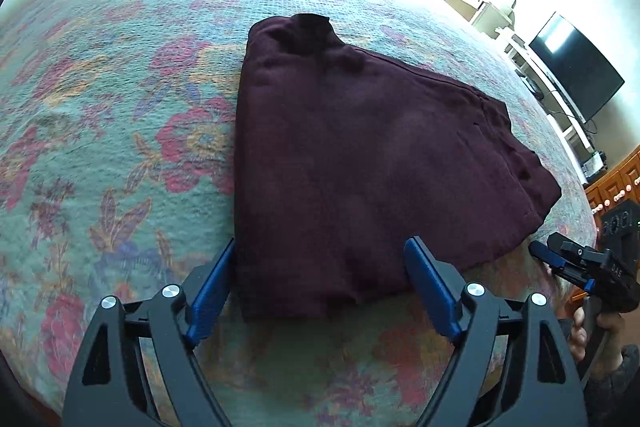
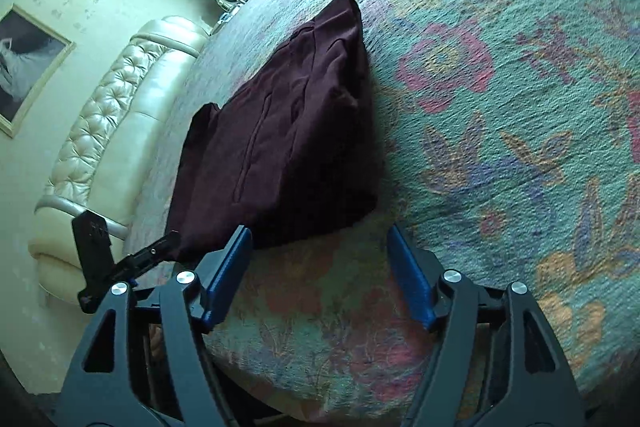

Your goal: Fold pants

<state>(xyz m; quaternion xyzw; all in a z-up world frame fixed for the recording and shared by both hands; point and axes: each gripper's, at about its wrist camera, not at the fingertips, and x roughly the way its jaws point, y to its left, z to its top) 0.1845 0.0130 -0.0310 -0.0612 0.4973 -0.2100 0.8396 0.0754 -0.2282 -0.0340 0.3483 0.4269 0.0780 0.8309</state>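
The dark maroon pants (image 1: pixel 360 155) lie folded into a compact stack on the floral bedspread (image 1: pixel 120 107). My left gripper (image 1: pixel 322 267) is open, its blue pads on either side of the stack's near edge, holding nothing. In the right wrist view the pants (image 2: pixel 292 147) lie ahead to the left, and my right gripper (image 2: pixel 320 251) is open and empty just off the stack's near corner. The right gripper also shows in the left wrist view (image 1: pixel 560 259), at the pants' right corner. The left gripper shows in the right wrist view (image 2: pixel 148 255), at the stack's left edge.
The bedspread (image 2: pixel 520 107) covers the whole bed. A cream tufted headboard (image 2: pixel 100 147) runs along one side. A television (image 1: pixel 576 67) on white shelving and a wooden dresser (image 1: pixel 616 183) stand beyond the bed's right side.
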